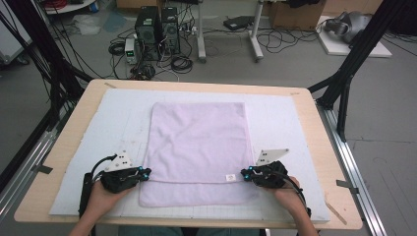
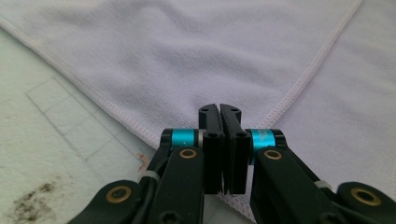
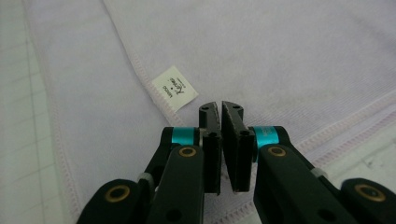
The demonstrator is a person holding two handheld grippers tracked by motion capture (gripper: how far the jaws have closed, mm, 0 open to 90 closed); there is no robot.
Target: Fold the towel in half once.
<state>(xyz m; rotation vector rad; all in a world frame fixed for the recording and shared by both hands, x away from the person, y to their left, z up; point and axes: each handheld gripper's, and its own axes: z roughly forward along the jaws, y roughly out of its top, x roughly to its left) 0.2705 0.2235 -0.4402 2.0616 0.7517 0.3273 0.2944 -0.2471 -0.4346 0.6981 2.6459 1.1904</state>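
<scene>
We are seeing both hands resting low at the near edge of the counter [image 1: 64, 147]. The left tool [image 1: 145, 172] and the right tool [image 1: 244, 173] are each clamping a folded edge of the lilac towel [image 1: 196, 147], jaws together. A small white label [image 3: 175, 88] is showing tiny, unreadable print. The towel is lying flat on the white mat [image 1: 285, 118], near hem doubled.

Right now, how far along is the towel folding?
One fold looks done: the towel has a doubled layer with its hemmed edge and label near the front. In hand: the left gripper and right gripper pinch that layer's corners. Further folding probably remains.
</scene>
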